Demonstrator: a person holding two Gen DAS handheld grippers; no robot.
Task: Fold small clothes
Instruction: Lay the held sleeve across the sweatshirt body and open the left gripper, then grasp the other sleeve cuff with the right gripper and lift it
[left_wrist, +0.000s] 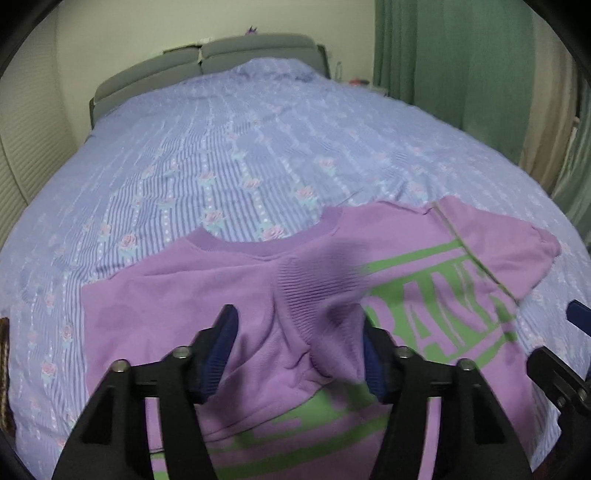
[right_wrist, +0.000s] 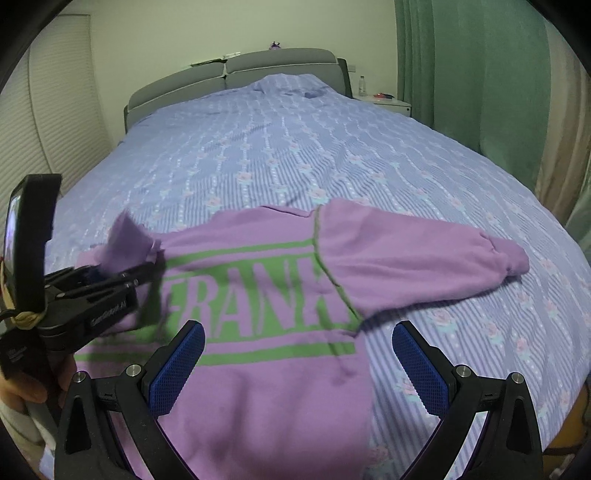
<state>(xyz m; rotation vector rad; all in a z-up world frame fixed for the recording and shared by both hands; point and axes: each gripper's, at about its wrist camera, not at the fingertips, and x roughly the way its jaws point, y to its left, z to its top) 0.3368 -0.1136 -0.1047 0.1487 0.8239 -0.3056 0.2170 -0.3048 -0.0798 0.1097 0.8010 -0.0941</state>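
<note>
A purple sweatshirt (right_wrist: 266, 295) with green lettering is spread on the striped bedspread (right_wrist: 295, 155), filling the lower centre of both views. The left gripper (left_wrist: 299, 343) is seen with jaws apart, a folded sleeve (left_wrist: 306, 295) lying loose between the pads. The right gripper (right_wrist: 297, 363) is held wide apart above the sweatshirt's hem, gripping nothing.

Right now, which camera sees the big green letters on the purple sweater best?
The right wrist view. There the green letters lie nearly whole across the purple sweater, with only their left end behind the left tongs. The left wrist view shows just a tilted part of them; a bunched sleeve covers the rest.
</note>
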